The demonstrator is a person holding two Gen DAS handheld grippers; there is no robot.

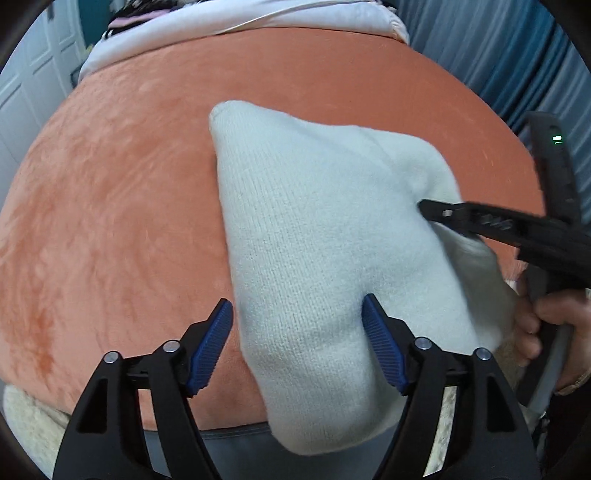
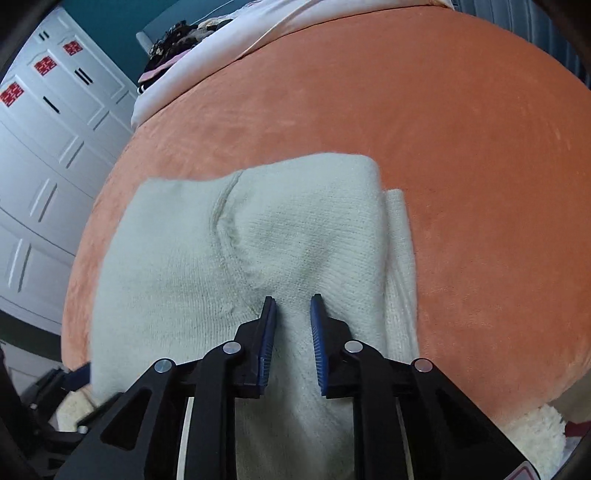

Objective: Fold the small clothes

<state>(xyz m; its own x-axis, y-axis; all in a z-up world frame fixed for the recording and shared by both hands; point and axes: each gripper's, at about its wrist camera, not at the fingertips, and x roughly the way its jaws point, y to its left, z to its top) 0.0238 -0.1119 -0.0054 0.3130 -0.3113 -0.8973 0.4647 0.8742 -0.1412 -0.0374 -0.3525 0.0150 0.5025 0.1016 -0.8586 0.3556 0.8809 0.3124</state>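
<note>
A white knit garment (image 1: 314,229) lies folded on an orange plush blanket (image 1: 129,184). My left gripper (image 1: 297,321) hovers open over the garment's near end, its blue pads wide apart and pressing nothing. Its right fingertip stands over the knit and its left one over the blanket. My right gripper (image 1: 424,205) comes in from the right, held by a hand (image 1: 554,314). In the right wrist view the right gripper (image 2: 293,306) stands narrow, its pads pinching a raised ridge of the garment (image 2: 184,258). A seam curves across the knit just left of the pads.
White bedding (image 1: 258,22) and a dark pile of clothes (image 2: 173,40) lie at the far end. White wardrobe doors (image 2: 55,129) stand to the left, a blue curtain (image 1: 498,55) to the right. Cream fleece (image 1: 33,424) shows under the blanket's near edge.
</note>
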